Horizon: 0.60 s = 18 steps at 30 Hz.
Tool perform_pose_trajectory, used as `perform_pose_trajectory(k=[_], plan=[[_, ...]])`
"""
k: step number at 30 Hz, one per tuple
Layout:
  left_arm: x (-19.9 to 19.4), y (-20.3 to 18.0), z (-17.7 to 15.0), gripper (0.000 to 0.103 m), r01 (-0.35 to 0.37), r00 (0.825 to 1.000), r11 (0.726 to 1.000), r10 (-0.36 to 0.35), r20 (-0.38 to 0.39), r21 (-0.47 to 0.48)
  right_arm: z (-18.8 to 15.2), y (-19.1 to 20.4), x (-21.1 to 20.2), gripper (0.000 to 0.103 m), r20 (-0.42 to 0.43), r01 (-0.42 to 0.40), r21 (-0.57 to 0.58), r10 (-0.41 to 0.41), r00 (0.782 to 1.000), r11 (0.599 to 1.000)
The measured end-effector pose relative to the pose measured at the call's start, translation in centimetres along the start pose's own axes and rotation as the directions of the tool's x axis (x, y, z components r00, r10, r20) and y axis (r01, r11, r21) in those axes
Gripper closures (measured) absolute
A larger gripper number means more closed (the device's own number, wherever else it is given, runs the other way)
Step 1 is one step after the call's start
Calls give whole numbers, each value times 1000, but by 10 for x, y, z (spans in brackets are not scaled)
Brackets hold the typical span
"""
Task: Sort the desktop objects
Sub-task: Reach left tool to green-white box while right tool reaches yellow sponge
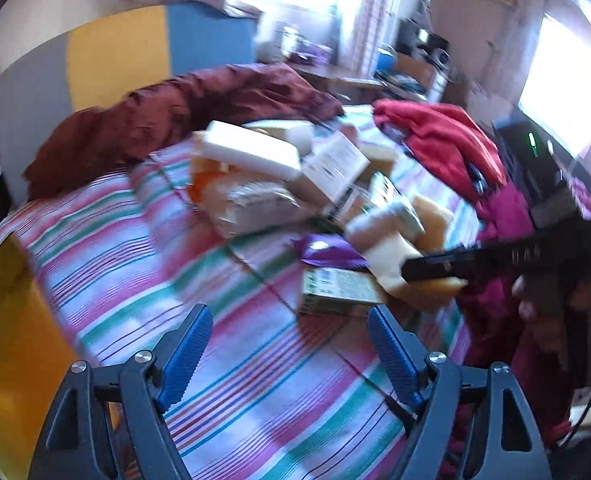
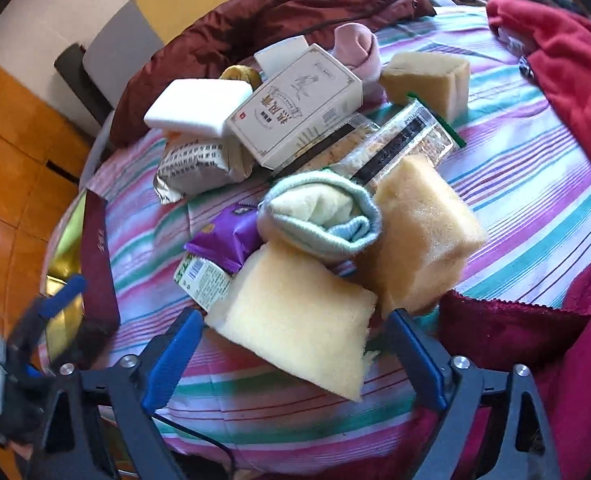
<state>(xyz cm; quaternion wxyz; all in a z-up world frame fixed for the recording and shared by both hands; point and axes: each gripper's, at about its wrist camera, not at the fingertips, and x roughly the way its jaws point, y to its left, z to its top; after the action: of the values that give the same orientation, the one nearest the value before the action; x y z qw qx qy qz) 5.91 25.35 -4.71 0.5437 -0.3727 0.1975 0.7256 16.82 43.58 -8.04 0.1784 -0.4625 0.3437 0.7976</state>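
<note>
Desktop objects (image 2: 295, 152): 1 mixed heap mid-surface on the striped cloth (image 2: 515, 168) — sponges, boxes, snack packets, rolled towel. Whether bed or bench lies beneath, I cannot tell. Nothing looks sorted yet.

Right gripper (image 2: 295, 344): fingers spread wide, empty, tilted down over the pale yellow sponge (image 2: 295, 320), the nearest item on the heap's near edge, so I judge it the easiest first pick.

Left gripper (image 1: 287, 344): fingers wide apart, empty, over bare cloth near the green-printed box (image 1: 339, 292), leaving the right side room.
</note>
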Motion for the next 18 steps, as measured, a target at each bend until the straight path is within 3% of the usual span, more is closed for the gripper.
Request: perform_pose_trajectory(k=[7, 12, 18], plan=[[23, -20, -1, 21, 49, 998, 995, -45, -49, 88, 2, -2, 7, 8, 7, 6, 18, -6, 1000, 1000], [42, -25, 2, 21, 82, 994, 991, -74, -74, 103, 2, 1, 11, 25, -7, 2, 12, -2, 1000, 1000], [59, -27, 5, 21, 80, 993, 988, -66, -102, 130, 2, 0, 10, 28, 1, -11, 19, 11, 1000, 1000]])
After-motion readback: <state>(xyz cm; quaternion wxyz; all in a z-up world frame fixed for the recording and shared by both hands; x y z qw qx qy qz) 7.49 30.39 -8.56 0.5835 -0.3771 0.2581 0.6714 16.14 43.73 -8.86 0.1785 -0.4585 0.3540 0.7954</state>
